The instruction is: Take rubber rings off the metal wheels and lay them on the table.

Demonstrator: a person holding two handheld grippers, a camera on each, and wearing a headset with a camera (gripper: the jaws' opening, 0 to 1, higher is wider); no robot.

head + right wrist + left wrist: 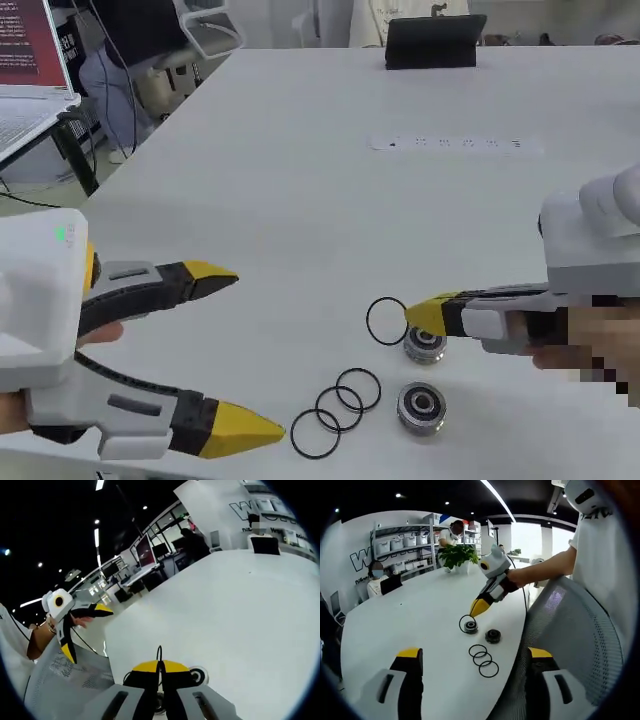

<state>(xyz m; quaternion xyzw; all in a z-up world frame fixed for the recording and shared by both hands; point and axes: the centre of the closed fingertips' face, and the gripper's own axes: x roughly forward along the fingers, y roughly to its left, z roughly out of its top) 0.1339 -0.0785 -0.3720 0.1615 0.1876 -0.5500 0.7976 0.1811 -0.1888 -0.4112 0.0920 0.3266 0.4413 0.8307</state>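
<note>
My right gripper (425, 316) is shut on a thin black rubber ring (387, 321), holding it just above and left of a metal wheel (425, 343). A second metal wheel (421, 408) lies nearer me. Three loose rings (338, 407) overlap on the white table (300, 180) left of that wheel. My left gripper (235, 350) hovers open at the lower left, nothing between its yellow tips. The left gripper view shows the right gripper (479, 608), the held ring (467, 621), both wheels (493, 636) and the loose rings (482, 658). In the right gripper view the ring (159, 652) stands edge-on between the shut jaws.
A laptop (25, 60) sits at the far left, a black tablet stand (435, 42) at the table's far end, a pale strip (455, 143) mid-table. The table edge runs diagonally on the left, with a chair (205, 30) beyond. People and a potted plant (457, 556) are at the far end.
</note>
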